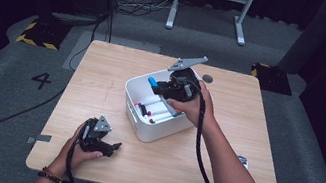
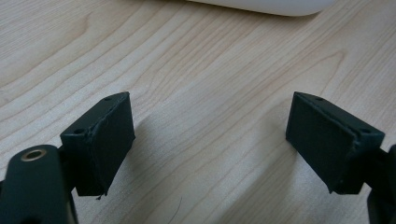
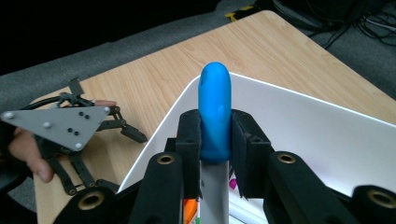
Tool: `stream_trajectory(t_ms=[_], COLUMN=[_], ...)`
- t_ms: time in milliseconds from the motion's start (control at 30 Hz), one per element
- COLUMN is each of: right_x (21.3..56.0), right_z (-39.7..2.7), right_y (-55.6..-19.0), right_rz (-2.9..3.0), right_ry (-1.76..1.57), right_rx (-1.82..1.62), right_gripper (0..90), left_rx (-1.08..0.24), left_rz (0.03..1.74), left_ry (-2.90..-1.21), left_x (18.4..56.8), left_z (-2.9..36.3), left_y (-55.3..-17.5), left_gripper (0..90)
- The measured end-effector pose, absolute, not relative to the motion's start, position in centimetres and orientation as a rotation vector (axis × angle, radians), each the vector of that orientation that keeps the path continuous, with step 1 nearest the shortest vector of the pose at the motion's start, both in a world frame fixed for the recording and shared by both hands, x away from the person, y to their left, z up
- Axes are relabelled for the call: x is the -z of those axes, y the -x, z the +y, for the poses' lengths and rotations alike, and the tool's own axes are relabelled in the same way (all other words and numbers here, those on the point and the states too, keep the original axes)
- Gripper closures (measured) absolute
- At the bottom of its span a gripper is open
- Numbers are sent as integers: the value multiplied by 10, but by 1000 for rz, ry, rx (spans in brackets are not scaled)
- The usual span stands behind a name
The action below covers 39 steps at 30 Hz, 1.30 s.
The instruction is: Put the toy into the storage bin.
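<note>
Bin, white, mid-table: several markers lying inside. Right gripper above bin, jaws clamped on blue-capped marker, cap up. Left gripper near-left of bin, resting on table, jaws wide apart, holding nothing.

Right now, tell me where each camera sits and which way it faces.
High view: above the person's side, looking forward and down on the table; both forearms show, left tool on the wood, right tool over the white bin.
Left gripper view: on the left tool, looking along its open jaws at bare wood, the bin's edge at top.
Right gripper view: on the right tool, facing over the bin, jaws shut on a blue-capped marker.
Shared: high view and right gripper view both show the left tool.
</note>
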State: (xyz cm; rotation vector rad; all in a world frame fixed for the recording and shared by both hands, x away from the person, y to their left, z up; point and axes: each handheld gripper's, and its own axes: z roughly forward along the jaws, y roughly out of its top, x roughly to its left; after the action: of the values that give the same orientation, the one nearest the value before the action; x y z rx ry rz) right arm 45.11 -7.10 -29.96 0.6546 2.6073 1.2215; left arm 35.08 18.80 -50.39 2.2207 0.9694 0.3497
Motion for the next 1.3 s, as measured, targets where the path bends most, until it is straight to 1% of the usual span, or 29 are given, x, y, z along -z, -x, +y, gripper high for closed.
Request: stream_trajectory(t_ms=[233,400,833,967,1000,1033,1067,1300], right_x=[313,329,360,364,366,367,368,365], right_z=[-53,-43,-21,-20,-19,-18,-18,-25], right_y=[-460,-468,-469,-468,-468,-467,-467,-466], right_rz=[2644,2678,2793,2815,2819,2812,2804,2771], right_ry=[-714,-739,-766,-755,-744,-757,-767,-766], right_rx=[-1154,-1081,-898,-855,-868,-851,-861,-891], right_gripper=[748,748,746,742,736,701,689,645], left_rx=[-343,-351,-356,-357,-357,-353,-353,-351], left_rz=[971,971,970,970,970,971,971,968], left_ry=[-2220,-2219,-2219,-2220,-2219,-2219,-2220,-2221], left_x=[504,504,504,504,504,504,504,504], left_z=[188,188,188,188,188,188,188,188], left_y=[-351,-351,-351,-351,-351,-351,-351,-351], left_gripper=[155,155,155,155,155,156,156,155])
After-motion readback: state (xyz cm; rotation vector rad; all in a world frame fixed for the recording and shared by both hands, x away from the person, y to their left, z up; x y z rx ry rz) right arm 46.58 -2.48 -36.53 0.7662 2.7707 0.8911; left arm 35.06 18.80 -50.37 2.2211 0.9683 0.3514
